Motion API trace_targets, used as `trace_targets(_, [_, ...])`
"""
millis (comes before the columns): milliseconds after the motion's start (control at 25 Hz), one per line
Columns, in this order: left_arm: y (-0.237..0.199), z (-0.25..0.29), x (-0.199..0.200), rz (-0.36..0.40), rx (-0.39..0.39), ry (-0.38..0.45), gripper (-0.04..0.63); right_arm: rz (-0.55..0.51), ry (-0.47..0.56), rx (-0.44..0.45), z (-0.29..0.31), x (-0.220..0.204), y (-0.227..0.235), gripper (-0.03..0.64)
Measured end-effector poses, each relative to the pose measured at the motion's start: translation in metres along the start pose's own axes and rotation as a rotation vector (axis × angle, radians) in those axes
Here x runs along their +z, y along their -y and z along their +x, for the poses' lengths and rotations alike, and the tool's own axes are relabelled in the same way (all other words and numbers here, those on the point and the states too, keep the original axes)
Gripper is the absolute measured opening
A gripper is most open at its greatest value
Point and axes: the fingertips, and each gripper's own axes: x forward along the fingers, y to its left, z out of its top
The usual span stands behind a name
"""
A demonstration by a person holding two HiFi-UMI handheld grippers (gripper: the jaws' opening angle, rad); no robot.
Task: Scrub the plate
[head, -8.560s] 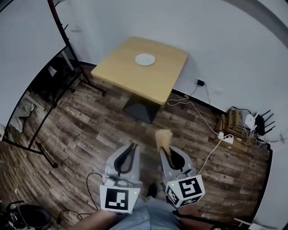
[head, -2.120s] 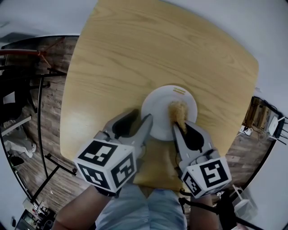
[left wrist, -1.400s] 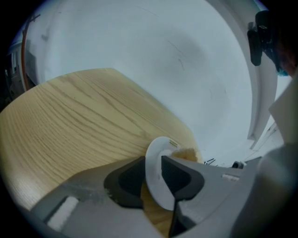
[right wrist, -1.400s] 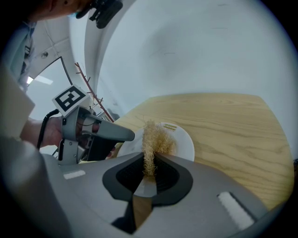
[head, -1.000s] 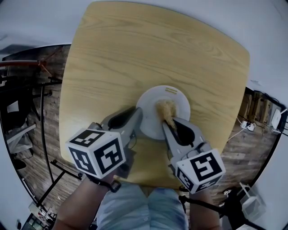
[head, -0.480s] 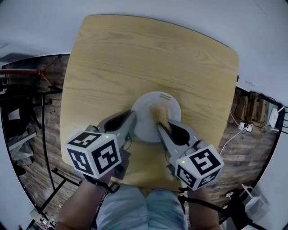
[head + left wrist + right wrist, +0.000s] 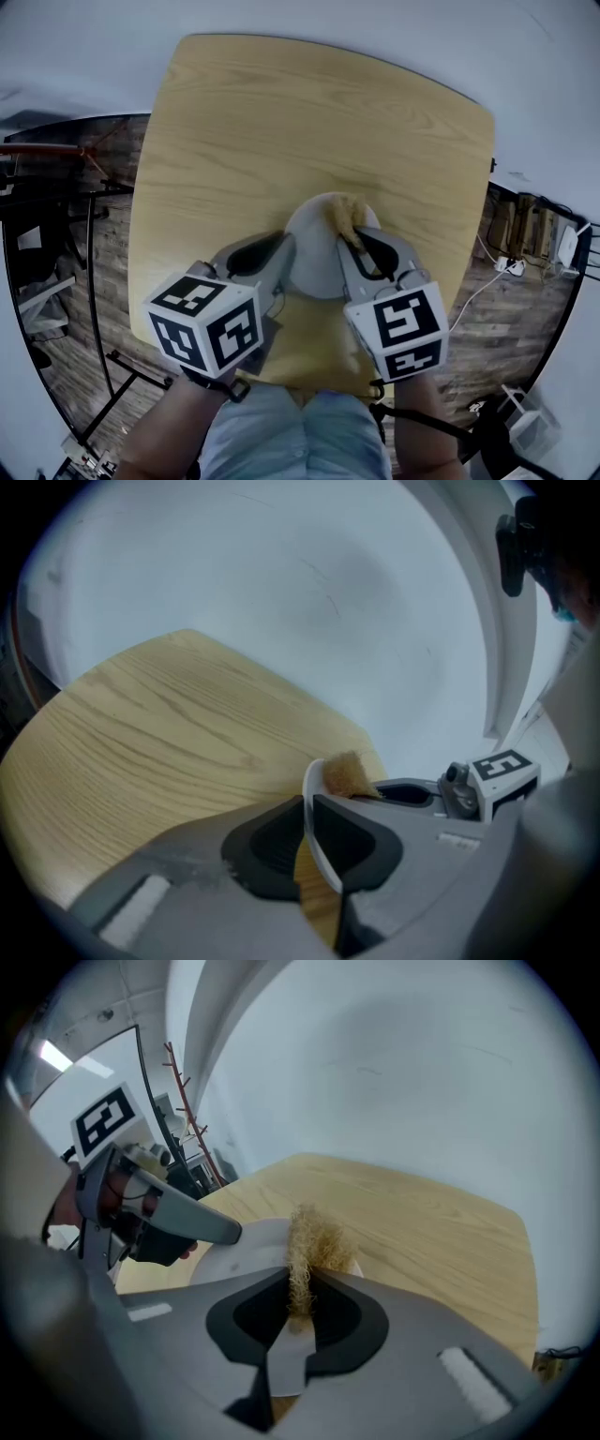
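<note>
left gripper (image 7: 286,248) jaws just closing, nearly together on plate (image 7: 317,261) rim | right gripper (image 7: 352,242) jaws clamp scrubber (image 7: 344,210) against plate's upper edge | plate at frame centre, tilted over bench (image 7: 281,122) | risk: scrub pressure levers thin rim loose, plate drops

A light wooden worktop (image 7: 281,122) with rounded corners stood against a plain white wall (image 7: 328,28). Dark wood-plank floor (image 7: 89,309) lay around it; a black metal rack (image 7: 37,202) stood at left.
</note>
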Motion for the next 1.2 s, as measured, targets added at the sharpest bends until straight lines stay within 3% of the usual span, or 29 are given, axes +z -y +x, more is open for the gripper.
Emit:
trace_targets(200, [0.006, 0.002, -0.001, 0.019, -0.014, -0.003, 0.055, -0.020, 0.017, 0.046, 0.002, 0.006, -0.010, 0.044])
trace_targets(480, [0.002, -0.001, -0.002, -0.036, -0.015, 0.014, 0.051, -0.026, 0.013, 0.154, -0.002, 0.000, -0.042, 0.043])
trace_targets(1200, [0.001, -0.002, 0.002, 0.009, 0.024, 0.045, 0.051, 0.048, 0.012, 0.341, -0.029, -0.038, -0.096, 0.043])
